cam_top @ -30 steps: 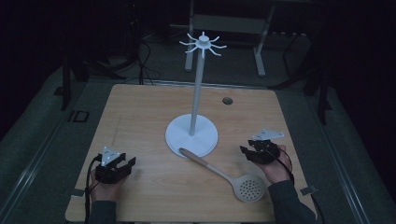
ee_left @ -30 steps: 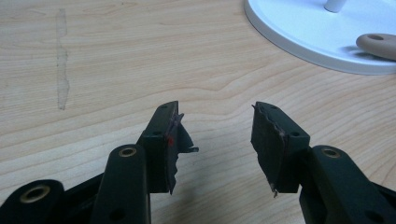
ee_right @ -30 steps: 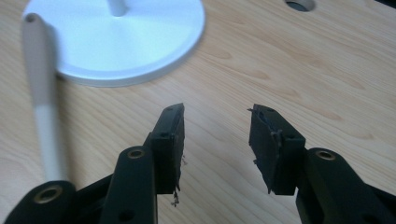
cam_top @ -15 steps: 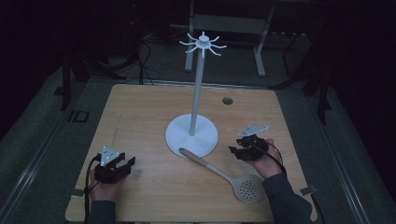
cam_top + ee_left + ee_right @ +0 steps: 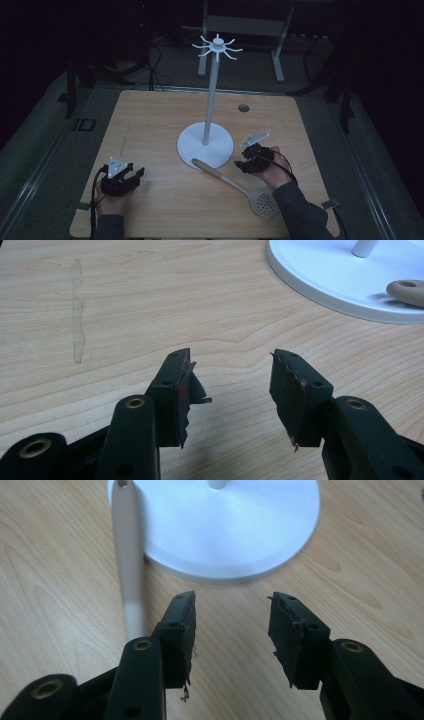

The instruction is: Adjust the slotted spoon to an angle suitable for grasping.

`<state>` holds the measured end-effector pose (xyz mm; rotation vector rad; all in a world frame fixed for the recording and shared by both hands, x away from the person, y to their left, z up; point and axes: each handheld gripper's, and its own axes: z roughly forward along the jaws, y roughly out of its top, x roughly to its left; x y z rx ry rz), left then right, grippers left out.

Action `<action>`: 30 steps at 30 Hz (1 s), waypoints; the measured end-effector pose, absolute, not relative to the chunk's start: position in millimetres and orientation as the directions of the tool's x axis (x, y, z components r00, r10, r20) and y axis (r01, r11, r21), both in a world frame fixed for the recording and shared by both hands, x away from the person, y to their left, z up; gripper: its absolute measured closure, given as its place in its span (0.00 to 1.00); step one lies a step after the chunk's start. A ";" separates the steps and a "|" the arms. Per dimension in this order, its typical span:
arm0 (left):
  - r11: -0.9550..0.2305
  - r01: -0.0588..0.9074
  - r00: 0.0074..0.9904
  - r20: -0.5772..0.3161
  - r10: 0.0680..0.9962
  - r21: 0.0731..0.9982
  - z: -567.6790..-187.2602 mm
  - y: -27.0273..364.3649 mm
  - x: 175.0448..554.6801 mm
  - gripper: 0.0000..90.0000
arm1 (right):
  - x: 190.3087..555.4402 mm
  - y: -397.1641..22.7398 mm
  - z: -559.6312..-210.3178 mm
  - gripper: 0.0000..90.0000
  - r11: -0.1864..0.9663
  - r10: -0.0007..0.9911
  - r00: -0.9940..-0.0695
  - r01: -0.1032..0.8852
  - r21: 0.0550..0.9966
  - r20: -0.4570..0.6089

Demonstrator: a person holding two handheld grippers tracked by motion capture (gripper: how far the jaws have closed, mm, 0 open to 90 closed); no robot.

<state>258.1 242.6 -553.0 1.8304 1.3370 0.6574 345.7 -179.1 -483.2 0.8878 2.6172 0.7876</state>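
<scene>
high view looked down on a wooden table (image 5: pixel 150 125) where a white hook stand (image 5: pixel 210 100) stood upright on its round base (image 5: pixel 205 145). a slotted spoon (image 5: pixel 235 185) lay on the wood, its handle tip resting on the base's near edge and its perforated bowl toward the person. the right gripper (image 5: pixel 250 161) sat just beside the handle, jaws apart and empty. the left gripper (image 5: pixel 125 177) rested well apart near the table's left front, jaws apart over bare wood. right gripper view showed the handle (image 5: pixel 127 555) left of its jaws, not between them.
</scene>
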 end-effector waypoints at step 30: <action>-0.150 0.548 0.308 -0.032 0.951 0.823 -552.7 242.3 258.4 0.57 | 342.4 -141.7 -500.6 0.52 0.759 0.524 -0.851 0.440 0.480 -0.048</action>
